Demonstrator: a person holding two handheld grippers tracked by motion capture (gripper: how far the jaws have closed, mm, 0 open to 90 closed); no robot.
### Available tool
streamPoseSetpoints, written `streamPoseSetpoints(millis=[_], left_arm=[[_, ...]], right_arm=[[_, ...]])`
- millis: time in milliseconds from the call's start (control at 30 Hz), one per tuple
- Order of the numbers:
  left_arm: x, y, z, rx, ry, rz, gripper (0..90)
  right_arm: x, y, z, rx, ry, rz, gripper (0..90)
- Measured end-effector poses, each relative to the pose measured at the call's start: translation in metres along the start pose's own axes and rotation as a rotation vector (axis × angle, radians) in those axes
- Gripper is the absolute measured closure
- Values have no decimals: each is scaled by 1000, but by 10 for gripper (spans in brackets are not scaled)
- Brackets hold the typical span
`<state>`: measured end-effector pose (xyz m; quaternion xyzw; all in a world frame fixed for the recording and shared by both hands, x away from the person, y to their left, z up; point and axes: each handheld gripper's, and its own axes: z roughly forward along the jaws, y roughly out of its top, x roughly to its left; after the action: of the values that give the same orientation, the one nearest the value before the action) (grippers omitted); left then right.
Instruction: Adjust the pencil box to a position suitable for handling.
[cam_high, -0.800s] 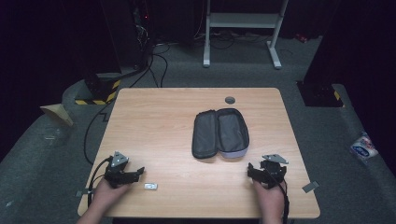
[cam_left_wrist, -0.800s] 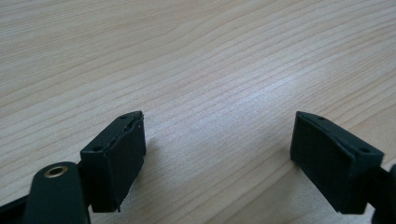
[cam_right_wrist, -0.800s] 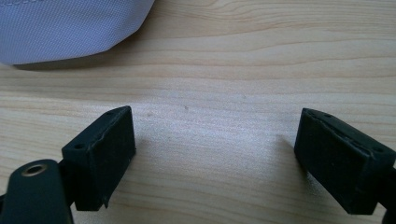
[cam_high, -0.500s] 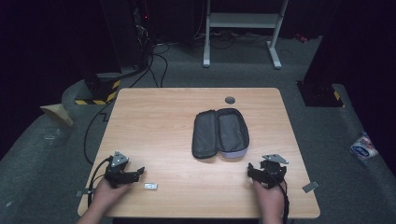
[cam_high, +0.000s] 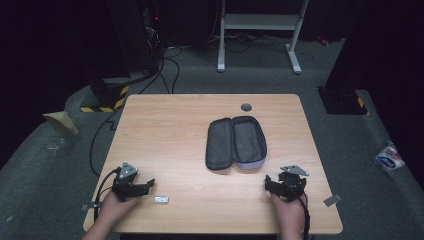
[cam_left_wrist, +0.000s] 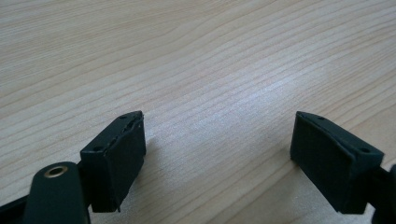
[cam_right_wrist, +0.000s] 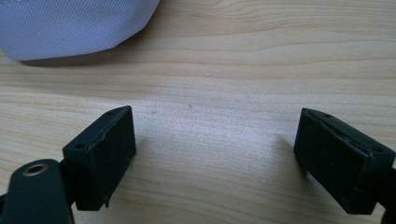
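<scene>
One wooden table (cam_high: 165, 130) here, and on it one open zip case (cam_high: 235, 142), one small white item (cam_high: 161, 200) near the front edge and one round grey cap (cam_high: 246, 107) at the back. Two grippers, left (cam_high: 148, 185) and right (cam_high: 269, 183), in two hands.

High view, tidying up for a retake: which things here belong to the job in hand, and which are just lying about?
In the job:
open pencil case
small white item by the left tool
right tool

Lying about:
grey disc at the table's far edge
packet on the floor
</scene>
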<state>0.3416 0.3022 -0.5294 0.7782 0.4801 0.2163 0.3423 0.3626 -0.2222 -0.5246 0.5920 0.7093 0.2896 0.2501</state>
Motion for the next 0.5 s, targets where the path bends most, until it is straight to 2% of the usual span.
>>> streamPoseSetpoints(millis=[300,500], left_arm=[[0,0,0,-2,-1,-4,185],[0,0,0,1,-2,-4,185]], right_arm=[[0,0,0,-4,2,-8,138],[1,-2,-3,-18,13,-16,218]])
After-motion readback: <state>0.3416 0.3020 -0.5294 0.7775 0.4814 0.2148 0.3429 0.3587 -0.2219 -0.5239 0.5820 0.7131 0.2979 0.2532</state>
